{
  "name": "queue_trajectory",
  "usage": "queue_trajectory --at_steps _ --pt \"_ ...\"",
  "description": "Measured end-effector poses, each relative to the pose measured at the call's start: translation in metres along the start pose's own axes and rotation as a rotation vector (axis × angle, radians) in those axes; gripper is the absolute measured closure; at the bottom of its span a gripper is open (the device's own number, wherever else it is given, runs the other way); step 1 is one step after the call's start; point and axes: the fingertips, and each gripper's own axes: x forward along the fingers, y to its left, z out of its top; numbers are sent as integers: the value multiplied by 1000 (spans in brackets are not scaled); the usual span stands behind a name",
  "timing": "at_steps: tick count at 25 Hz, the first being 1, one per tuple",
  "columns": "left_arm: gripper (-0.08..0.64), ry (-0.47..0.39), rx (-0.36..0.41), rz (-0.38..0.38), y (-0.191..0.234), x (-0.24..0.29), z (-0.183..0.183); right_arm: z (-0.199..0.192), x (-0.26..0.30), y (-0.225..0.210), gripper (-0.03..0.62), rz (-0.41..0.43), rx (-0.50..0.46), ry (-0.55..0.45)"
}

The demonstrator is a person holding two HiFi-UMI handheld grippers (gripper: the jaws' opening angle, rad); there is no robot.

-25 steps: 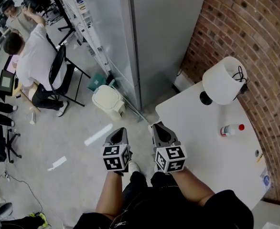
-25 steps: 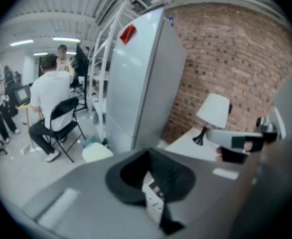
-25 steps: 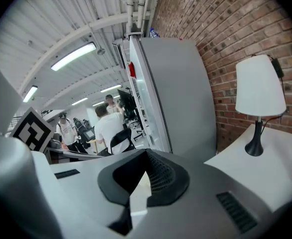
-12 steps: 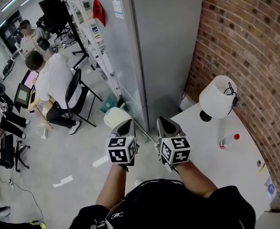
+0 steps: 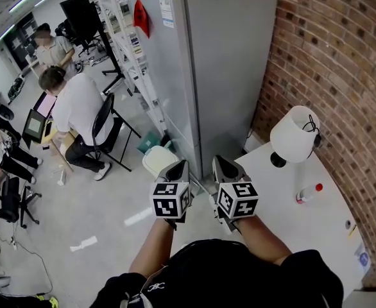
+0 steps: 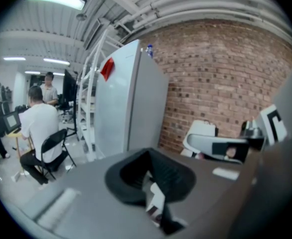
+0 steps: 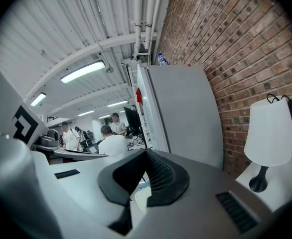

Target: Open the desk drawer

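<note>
Both shut, nothing held: left gripper (image 5: 179, 165) and right gripper (image 5: 221, 163) side by side, level with each other
Red brick wall (image 5: 342, 76) curves down the right side; tall grey metal cabinet (image 5: 220, 69) stands against it, dead ahead; white rounded desk (image 5: 284, 210) sits under the wall at right, only its top showing, drawer can't be made out in any view; white drum-shade lamp on a black foot (image 5: 294, 133) stands at the desk's far end by the wall; white lidded bin (image 5: 157, 160) on the floor at the cabinet's foot; left gripper hangs over the floor, jaws pressed together; right gripper just beside it over the desk's left edge, jaws closed the same way; small clear bottle with a red cap (image 5: 308, 193) lies on the desk top, nearer than the lamp, apart from it
</note>
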Motion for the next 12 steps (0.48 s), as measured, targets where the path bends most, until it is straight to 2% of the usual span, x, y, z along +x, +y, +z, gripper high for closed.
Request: queue_trajectory --at_steps 12 --pt "561 9 -28 18 10 -15 -16 -15 -6 15 594 8 -9 12"
